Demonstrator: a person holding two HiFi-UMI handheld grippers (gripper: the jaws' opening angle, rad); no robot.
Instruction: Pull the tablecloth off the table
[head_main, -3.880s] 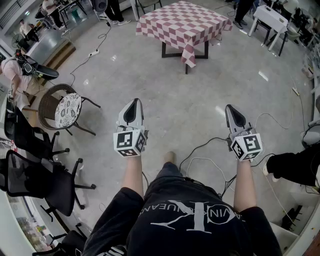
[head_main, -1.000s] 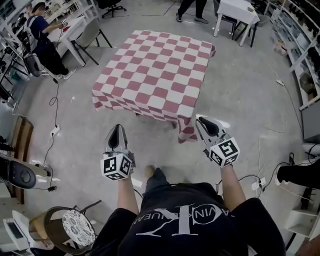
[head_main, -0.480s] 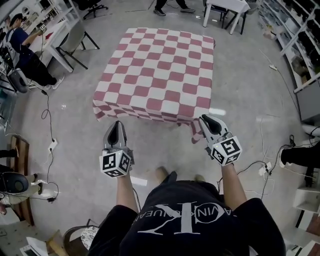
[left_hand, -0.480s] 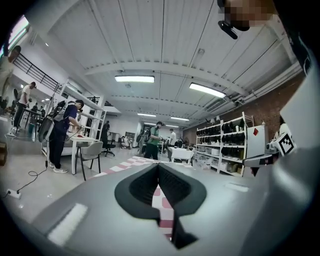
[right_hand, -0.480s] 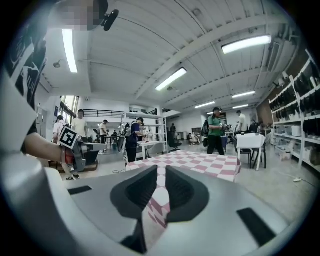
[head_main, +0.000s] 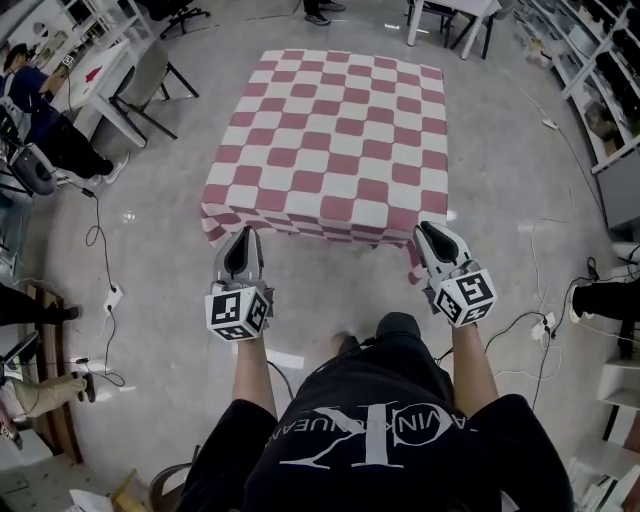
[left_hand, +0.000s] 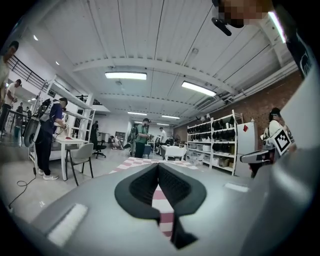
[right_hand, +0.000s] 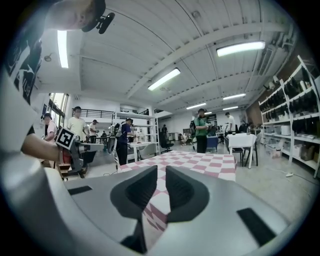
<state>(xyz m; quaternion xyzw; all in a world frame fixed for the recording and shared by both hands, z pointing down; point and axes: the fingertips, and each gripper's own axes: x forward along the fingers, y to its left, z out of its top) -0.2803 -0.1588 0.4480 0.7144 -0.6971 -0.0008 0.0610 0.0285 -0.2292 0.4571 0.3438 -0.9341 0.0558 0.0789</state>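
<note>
Tablecloth (head_main: 335, 130) lies spread flat — left gripper (head_main: 243, 232) and right gripper (head_main: 428, 228), both closed empty, at its near edge.

Red-and-white checked fabric tablecloth (head_main: 335, 140): spread flat and smooth over a square table, at 12 o'clock in the head view. It covers the whole top, and the table itself is hidden beneath it. The near hem, at the cloth's 6 o'clock, hangs over the edge in soft folds. The corners at 5 and 7 o'clock droop lowest.
</note>
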